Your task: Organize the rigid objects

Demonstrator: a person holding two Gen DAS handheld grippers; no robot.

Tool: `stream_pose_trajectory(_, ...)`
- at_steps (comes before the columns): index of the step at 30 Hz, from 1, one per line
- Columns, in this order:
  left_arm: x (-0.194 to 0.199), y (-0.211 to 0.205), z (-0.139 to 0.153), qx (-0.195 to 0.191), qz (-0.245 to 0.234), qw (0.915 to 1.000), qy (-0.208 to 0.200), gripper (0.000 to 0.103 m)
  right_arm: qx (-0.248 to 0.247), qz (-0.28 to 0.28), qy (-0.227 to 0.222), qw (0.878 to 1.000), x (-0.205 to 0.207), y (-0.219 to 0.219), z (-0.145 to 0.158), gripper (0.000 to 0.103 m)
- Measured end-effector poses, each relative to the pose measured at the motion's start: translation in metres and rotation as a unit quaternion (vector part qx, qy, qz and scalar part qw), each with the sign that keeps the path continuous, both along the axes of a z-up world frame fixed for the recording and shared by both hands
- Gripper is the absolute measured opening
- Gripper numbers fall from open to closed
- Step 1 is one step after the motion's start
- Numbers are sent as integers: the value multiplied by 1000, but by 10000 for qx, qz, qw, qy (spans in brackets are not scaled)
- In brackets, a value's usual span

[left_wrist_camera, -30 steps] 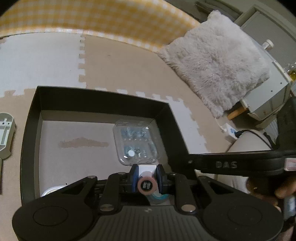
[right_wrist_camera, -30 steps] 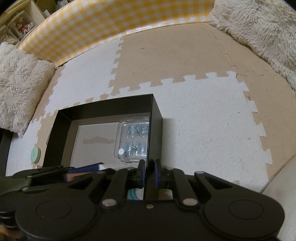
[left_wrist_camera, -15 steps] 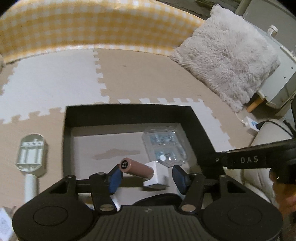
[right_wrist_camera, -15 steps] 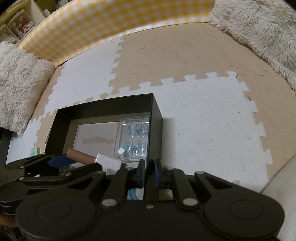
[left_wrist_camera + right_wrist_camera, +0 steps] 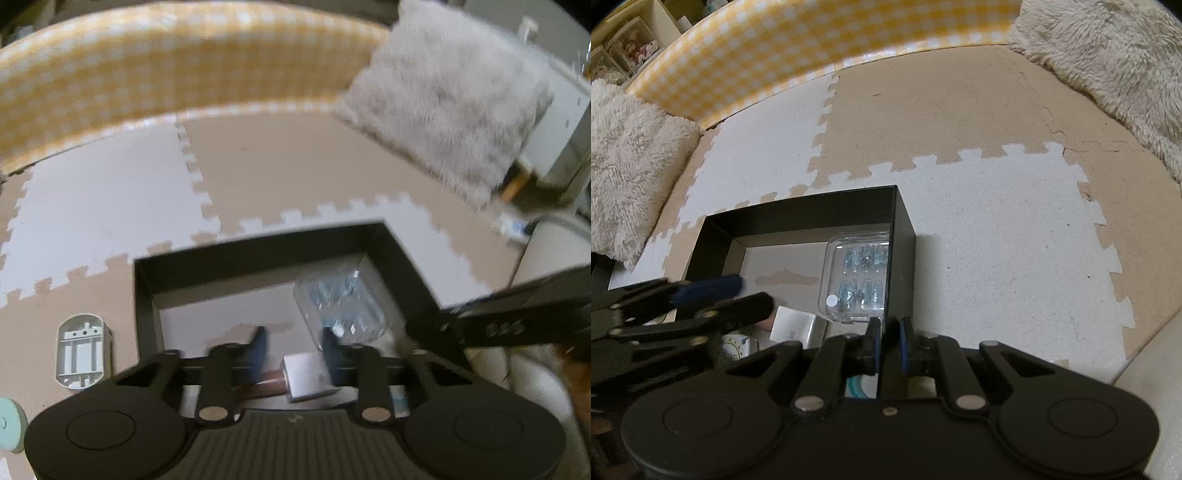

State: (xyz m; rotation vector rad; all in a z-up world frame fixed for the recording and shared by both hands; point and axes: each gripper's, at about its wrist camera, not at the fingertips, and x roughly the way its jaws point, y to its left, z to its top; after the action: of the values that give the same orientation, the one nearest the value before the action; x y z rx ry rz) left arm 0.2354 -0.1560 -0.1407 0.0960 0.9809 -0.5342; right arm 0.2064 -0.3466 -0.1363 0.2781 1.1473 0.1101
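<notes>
A black open box [image 5: 258, 245] [image 5: 798, 206] sits on the foam floor mat. Inside lie a clear blister pack [image 5: 340, 302] [image 5: 857, 273], a white cube [image 5: 308, 374] [image 5: 794, 325] and a brown cylinder [image 5: 266, 384] beside it. My left gripper [image 5: 293, 347] is open and empty above the box's near end; it also shows in the right wrist view [image 5: 738, 295]. My right gripper [image 5: 888, 343] is shut on the box's right wall.
A white plastic holder [image 5: 83, 349] and a pale green disc [image 5: 11, 424] lie on the mat left of the box. Fluffy cushions [image 5: 450, 96] [image 5: 624, 158] and a yellow checked barrier [image 5: 166, 66] border the mat. A white cabinet [image 5: 569, 122] stands at the right.
My left gripper opened and let the brown cylinder go into the box beside the white cube, then pulled back and up. The right gripper has kept its hold on the box wall.
</notes>
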Motion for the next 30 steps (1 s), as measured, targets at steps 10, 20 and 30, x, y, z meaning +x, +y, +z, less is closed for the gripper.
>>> stream_pose_trajectory(10,-12,-11,-16,-324,15,9979,556,16,-25,12,5,10000,1,0,0,11)
stream_pose_trajectory(20,-21,-17,-8,-325,-82,9982,505,23,-14,4,8,10000,1,0,0,11)
stream_pose_trajectory(30,-40,-11,27,-309,-232,9993,21,87,-9,1,9,10000,1,0,0,12)
